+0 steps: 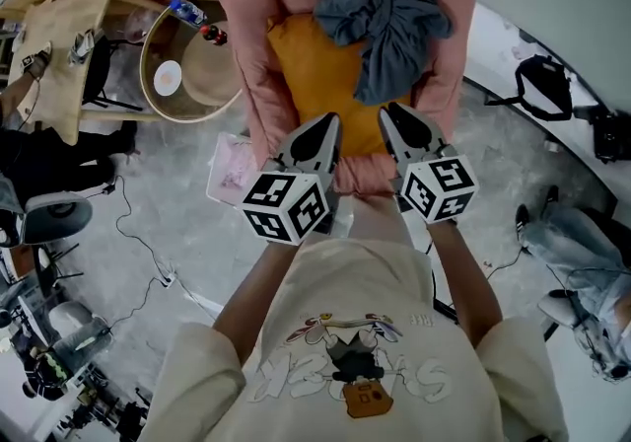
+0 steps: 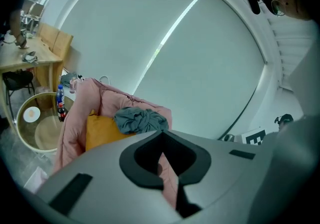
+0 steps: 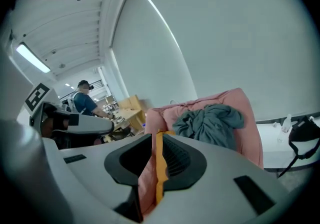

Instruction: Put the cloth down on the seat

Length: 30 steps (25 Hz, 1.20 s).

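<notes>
A grey-blue cloth [image 1: 389,26] lies crumpled on the orange seat cushion [image 1: 306,75] and against the back of a pink padded armchair [image 1: 449,45]. In the left gripper view the cloth [image 2: 140,119] sits on top of the cushion [image 2: 100,130]; the right gripper view has the cloth [image 3: 212,123] resting against the pink backrest. My left gripper [image 1: 330,122] and right gripper [image 1: 389,114] hover side by side over the chair's front edge, well short of the cloth. Both are shut with nothing between the jaws, as the left gripper [image 2: 161,144] and right gripper [image 3: 156,140] show close up.
A round glass side table [image 1: 158,55] with bottles [image 1: 187,12] stands left of the chair, and a wooden table [image 1: 59,45] lies beyond it. A paper [image 1: 232,169] and cables lie on the floor. A black bag [image 1: 542,85] and a seated person [image 1: 592,243] are at the right.
</notes>
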Each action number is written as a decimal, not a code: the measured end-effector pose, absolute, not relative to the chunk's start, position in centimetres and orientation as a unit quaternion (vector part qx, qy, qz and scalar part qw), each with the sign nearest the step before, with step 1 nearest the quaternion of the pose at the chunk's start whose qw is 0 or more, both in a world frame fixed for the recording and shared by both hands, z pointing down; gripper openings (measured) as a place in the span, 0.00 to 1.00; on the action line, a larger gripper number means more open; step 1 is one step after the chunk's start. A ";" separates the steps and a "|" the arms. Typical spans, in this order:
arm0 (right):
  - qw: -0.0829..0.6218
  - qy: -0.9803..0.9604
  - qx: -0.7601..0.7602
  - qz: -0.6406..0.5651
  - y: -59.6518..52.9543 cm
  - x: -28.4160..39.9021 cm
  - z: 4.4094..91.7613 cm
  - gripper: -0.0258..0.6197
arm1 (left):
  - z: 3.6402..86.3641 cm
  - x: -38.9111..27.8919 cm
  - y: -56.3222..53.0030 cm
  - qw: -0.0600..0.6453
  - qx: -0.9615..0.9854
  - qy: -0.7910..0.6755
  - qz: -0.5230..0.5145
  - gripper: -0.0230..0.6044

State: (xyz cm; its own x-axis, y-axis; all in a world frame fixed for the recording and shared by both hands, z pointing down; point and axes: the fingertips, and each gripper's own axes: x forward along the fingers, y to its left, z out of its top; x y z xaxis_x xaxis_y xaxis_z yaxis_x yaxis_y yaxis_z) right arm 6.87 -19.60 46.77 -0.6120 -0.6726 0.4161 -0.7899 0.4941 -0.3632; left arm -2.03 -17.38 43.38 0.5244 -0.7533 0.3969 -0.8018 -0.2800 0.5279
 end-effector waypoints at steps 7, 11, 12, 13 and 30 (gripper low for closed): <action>0.101 -0.867 0.406 0.271 -11.7 3.3 44.4 0.17 | 42.2 -3.7 -9.3 0.349 0.807 -0.475 0.035 0.03; 0.092 -0.873 0.397 0.269 -7.3 1.5 43.0 0.17 | 40.8 -4.5 -4.9 0.338 0.815 -0.470 0.032 0.03; 0.094 -0.875 0.394 0.265 -6.2 0.9 42.7 0.17 | 40.4 -4.9 -3.9 0.334 0.817 -0.469 0.030 0.03; 0.096 -0.877 0.391 0.262 -5.2 0.4 42.4 0.17 | 40.1 -5.2 -2.9 0.331 0.819 -0.467 0.028 0.03; 0.082 -0.871 0.373 0.309 11.4 -3.8 39.8 0.17 | 39.4 -8.0 12.4 0.356 0.830 -0.429 0.031 0.03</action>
State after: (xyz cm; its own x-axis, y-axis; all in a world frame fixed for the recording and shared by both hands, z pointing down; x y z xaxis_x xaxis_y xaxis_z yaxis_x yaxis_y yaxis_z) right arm -3.82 11.37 39.77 -0.7089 -0.5987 0.3728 -0.6998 0.5312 -0.4776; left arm -7.96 12.45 39.37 0.6306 -0.6894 0.3564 -0.7334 -0.3791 0.5643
